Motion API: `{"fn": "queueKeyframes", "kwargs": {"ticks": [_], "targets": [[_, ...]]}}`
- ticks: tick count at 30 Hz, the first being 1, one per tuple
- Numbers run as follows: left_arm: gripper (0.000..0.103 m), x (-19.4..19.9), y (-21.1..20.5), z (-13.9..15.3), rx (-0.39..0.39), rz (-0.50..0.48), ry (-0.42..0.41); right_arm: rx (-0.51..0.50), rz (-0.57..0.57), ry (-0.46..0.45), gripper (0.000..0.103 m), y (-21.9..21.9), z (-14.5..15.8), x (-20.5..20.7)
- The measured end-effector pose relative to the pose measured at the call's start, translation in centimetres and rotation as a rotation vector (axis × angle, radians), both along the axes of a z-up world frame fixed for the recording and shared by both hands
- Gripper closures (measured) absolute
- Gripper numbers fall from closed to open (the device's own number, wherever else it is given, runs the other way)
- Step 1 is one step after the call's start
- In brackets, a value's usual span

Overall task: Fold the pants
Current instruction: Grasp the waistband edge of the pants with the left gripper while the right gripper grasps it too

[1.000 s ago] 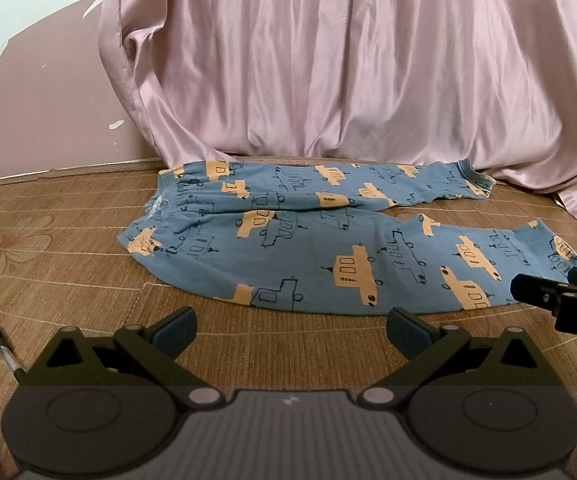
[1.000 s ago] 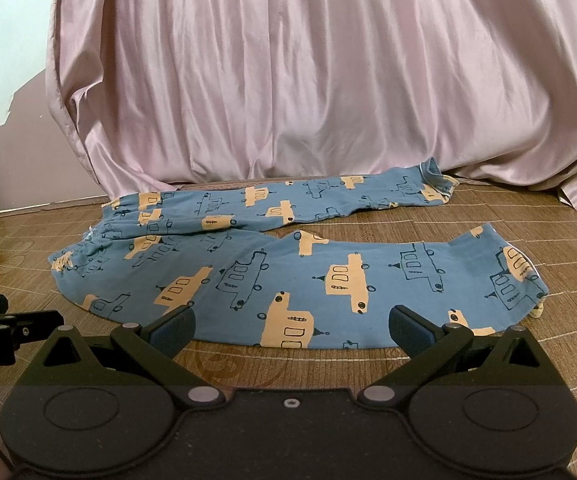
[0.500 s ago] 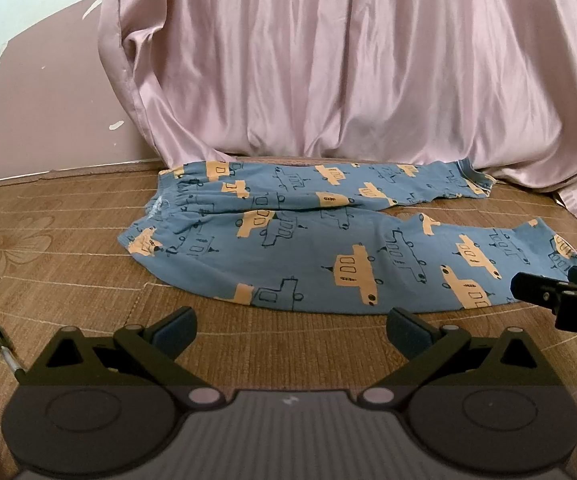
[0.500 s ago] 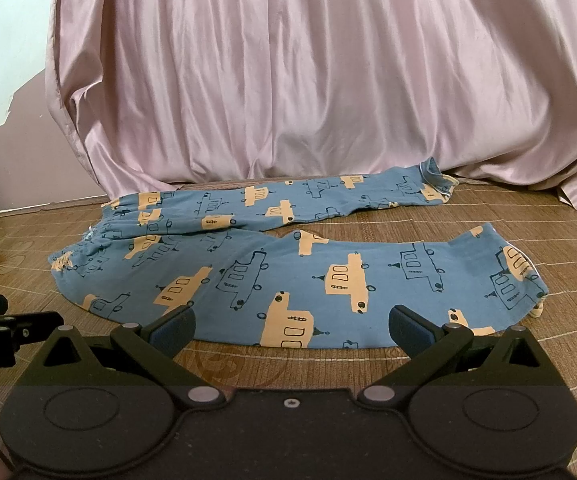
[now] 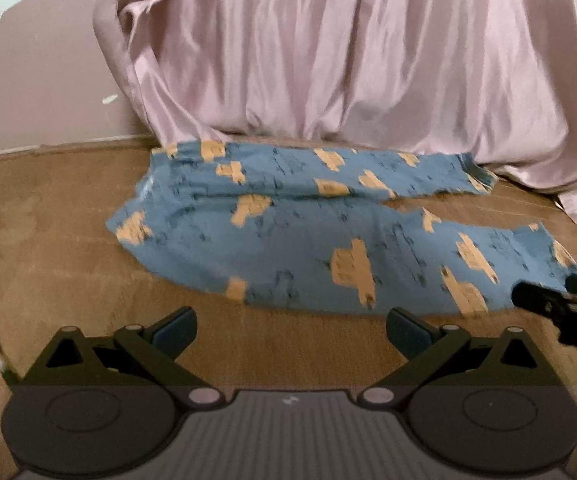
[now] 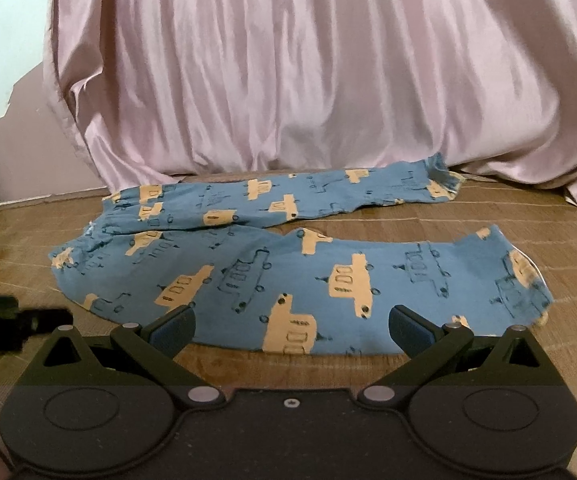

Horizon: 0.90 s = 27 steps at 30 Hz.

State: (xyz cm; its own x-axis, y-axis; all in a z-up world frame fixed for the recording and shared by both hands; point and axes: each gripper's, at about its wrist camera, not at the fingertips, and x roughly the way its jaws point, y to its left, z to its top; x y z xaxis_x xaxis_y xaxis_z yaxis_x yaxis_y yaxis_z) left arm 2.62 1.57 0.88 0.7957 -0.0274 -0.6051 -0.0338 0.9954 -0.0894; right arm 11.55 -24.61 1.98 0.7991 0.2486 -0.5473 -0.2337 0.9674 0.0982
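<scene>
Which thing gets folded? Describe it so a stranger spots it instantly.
Start at the pink satin curtain hanging across the back. At its foot, spread flat on the woven brown mat, lie the blue pyjama pants. Nothing else there carries their print of orange and outlined trucks.

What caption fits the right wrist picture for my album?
Open right gripper hovers before blue pants spread flat on a woven mat.

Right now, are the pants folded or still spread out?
Spread out. The pants lie flat on the mat, both legs apart; neither gripper touches them.
</scene>
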Motion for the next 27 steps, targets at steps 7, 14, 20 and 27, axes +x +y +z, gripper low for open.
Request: {"fn": "queueKeyframes", "kwargs": {"ticks": [7, 14, 20, 27], "targets": [[0.0, 7.2, 1.9, 5.4, 0.121, -0.06, 0.016, -0.118, 0.285, 0.028, 0.001, 0.1, 3.7, 7.3], [0.0, 18.6, 4.3, 8.9, 0.269, -0.192, 0.016, -0.235, 0.493, 0.091, 0.001, 0.5, 5.4, 21.7], [0.002, 27.9, 5.7, 6.0, 0.306, -0.308, 0.007, -0.271, 0.578, 0.165, 0.003, 2.4, 2.6, 35.0], [0.023, 35.7, 5.9, 0.8, 0.293, -0.457, 0.114, -0.332, 0.571, 0.209, 0.024, 4.3, -0.9, 42.9]]}}
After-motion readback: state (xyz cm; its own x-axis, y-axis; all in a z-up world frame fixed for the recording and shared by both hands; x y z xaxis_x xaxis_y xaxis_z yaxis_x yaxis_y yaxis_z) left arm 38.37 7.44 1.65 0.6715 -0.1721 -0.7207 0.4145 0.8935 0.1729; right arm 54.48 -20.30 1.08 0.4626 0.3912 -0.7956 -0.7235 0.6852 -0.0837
